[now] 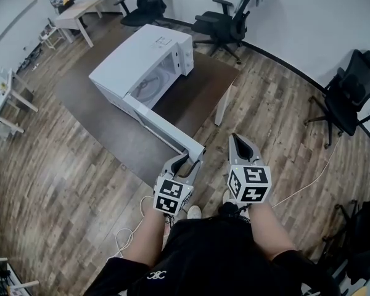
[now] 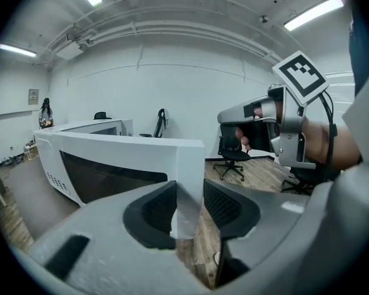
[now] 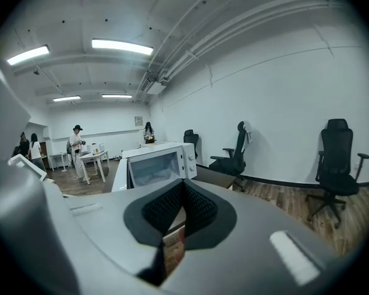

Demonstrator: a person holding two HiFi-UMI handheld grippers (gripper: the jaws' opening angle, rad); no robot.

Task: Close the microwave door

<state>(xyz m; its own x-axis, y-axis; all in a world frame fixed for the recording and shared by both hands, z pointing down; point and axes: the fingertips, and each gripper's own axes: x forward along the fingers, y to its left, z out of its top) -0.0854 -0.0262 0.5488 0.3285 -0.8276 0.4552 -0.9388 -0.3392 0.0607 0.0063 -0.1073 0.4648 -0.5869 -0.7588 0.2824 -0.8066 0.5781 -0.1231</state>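
The white microwave (image 1: 145,57) stands on a dark brown table (image 1: 105,125). Its door (image 1: 163,128) is swung wide open toward me, and the cavity shows in the right gripper view (image 3: 154,168). My left gripper (image 1: 186,161) is at the door's free end. In the left gripper view the door's white end edge (image 2: 187,189) stands between the spread jaws of that gripper (image 2: 189,204), with a gap on the right side. My right gripper (image 1: 237,142) hangs to the right of the door's end, off the table, its pads together on nothing (image 3: 183,192).
Black office chairs stand behind the table (image 1: 225,23), at the far back (image 1: 148,2) and at the right (image 1: 351,94). A white desk (image 1: 86,11) is at the back left. A cable (image 1: 308,184) runs over the wooden floor. People stand far off in the room.
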